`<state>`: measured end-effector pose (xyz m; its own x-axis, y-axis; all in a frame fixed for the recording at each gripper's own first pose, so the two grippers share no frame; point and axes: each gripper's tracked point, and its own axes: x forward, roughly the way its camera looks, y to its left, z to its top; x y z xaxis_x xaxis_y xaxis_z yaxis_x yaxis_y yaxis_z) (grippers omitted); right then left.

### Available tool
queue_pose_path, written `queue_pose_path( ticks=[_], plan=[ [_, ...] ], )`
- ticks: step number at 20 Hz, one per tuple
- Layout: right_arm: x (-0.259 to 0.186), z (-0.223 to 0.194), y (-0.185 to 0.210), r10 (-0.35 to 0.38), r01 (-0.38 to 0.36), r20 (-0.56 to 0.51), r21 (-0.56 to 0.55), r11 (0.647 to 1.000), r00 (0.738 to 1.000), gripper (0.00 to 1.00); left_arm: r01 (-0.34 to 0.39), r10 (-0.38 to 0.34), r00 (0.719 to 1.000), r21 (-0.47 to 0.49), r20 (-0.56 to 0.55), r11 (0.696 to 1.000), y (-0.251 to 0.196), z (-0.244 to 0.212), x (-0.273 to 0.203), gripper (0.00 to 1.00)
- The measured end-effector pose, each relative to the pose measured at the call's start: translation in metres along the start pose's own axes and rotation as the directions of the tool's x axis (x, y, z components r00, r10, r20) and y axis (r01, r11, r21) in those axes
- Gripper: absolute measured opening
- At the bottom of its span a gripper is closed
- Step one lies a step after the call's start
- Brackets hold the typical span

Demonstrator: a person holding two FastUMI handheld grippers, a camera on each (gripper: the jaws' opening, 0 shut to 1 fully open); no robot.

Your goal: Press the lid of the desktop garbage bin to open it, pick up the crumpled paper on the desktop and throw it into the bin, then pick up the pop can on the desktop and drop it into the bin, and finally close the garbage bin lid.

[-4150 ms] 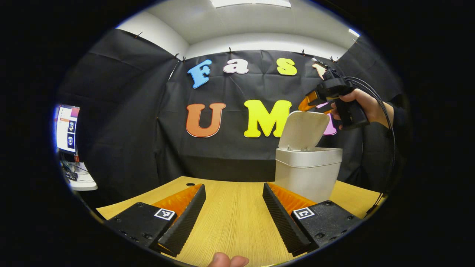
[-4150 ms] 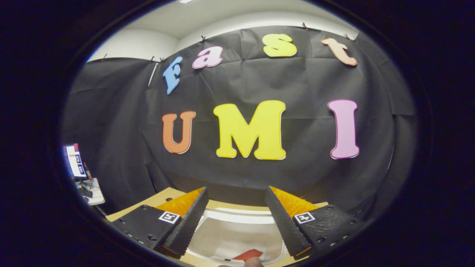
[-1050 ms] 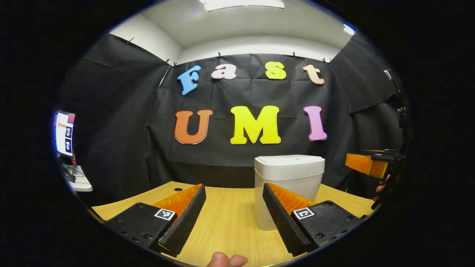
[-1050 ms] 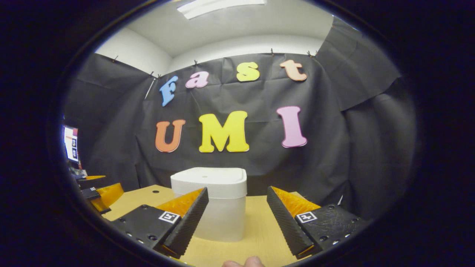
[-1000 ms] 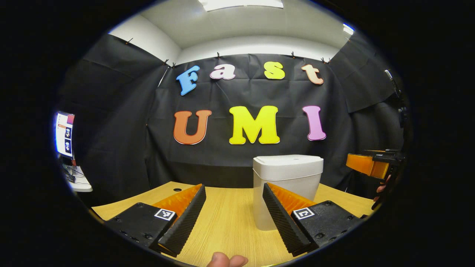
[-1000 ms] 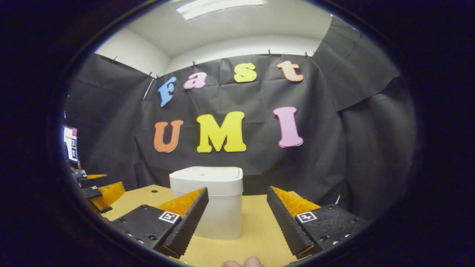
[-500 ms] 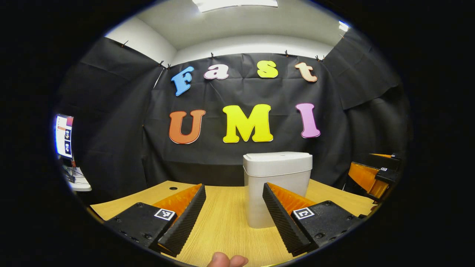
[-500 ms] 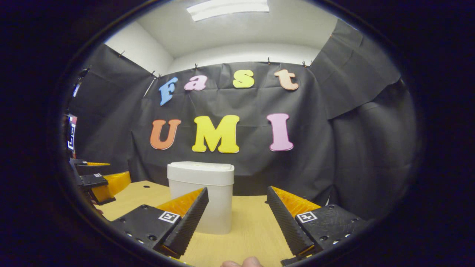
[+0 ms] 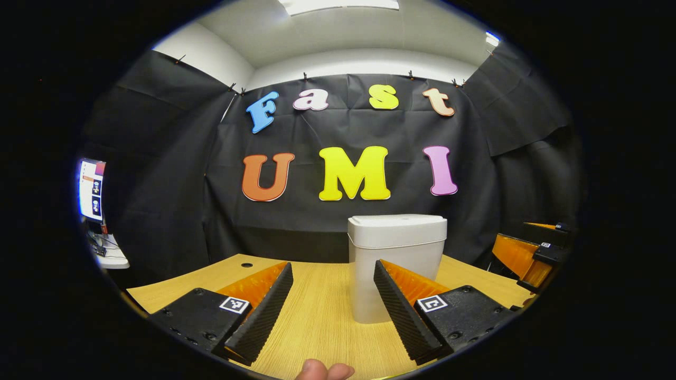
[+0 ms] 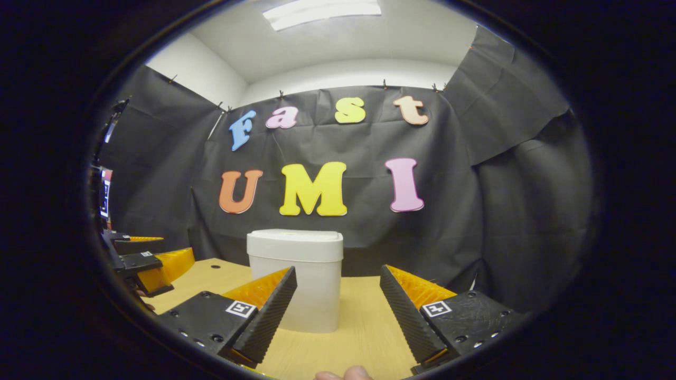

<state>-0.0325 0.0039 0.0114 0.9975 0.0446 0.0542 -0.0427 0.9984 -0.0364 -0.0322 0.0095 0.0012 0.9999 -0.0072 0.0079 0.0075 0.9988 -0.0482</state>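
The white desktop garbage bin (image 9: 393,264) stands upright on the wooden table (image 9: 322,322) with its lid (image 9: 397,220) flat and closed. In the left gripper view my left gripper (image 9: 332,303) is open just in front of the bin, its fingers apart with nothing between them. In the right gripper view the bin (image 10: 296,279) sits left of centre, and my right gripper (image 10: 338,309) is open and empty beside and in front of it. The right gripper (image 9: 531,256) also appears at the far right edge of the left gripper view, the left gripper (image 10: 145,264) at the far left of the right gripper view.
A monitor (image 9: 91,189) and a small white side table (image 9: 108,256) stand off to the left beyond the table. The black cloth wall hangs close behind the bin. A cable hole (image 9: 246,264) is in the table's back left.
The bin lid, up 4.2 s ago, is now closed. The right gripper came down from above the bin to table level. In the last second both views shifted only slightly.
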Motion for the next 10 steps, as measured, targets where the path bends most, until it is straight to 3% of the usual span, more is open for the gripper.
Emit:
queue_pose_path(
  ticks=[10],
  plan=[
    [-0.0024, 0.0005, 0.0035, -0.004, 0.004, 0.009, -0.014, 1.0, 1.0, 0.98, 0.005, -0.005, 1.0, 0.018, 0.011, 1.0, 0.0014, 0.001, -0.0023, 0.99]
  ],
)
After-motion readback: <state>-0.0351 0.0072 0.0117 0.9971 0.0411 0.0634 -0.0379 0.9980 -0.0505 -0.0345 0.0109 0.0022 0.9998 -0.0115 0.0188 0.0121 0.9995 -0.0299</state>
